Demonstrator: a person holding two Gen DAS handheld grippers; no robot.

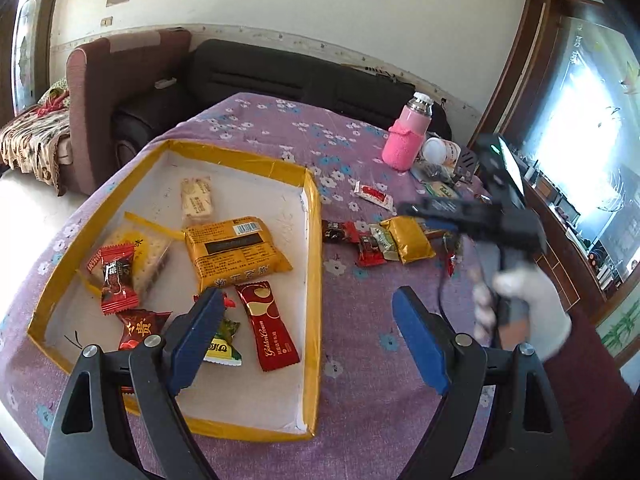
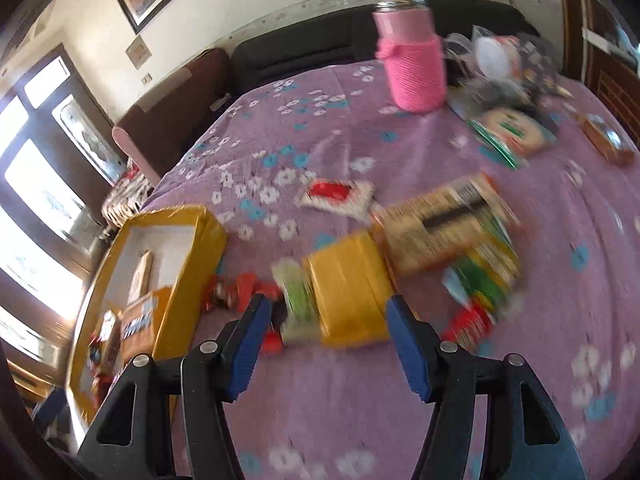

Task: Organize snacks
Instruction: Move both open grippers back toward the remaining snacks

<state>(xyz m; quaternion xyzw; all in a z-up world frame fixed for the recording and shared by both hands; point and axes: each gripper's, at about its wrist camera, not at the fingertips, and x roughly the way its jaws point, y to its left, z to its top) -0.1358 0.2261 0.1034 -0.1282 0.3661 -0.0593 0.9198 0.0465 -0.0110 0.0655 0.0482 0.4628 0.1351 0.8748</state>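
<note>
A purple floral table [image 1: 352, 360] is carrying a yellow-rimmed tray [image 1: 314, 264] near its left edge, with several snacks lying inside. Loose snacks, a gold packet [image 2: 348, 288] among them, are sitting beside the tray's right wall. The left gripper [image 1: 308, 320] is hanging wide open and empty over that wall; the right gripper [image 2: 324, 320], jaws apart, is hovering empty above the gold packet.
</note>
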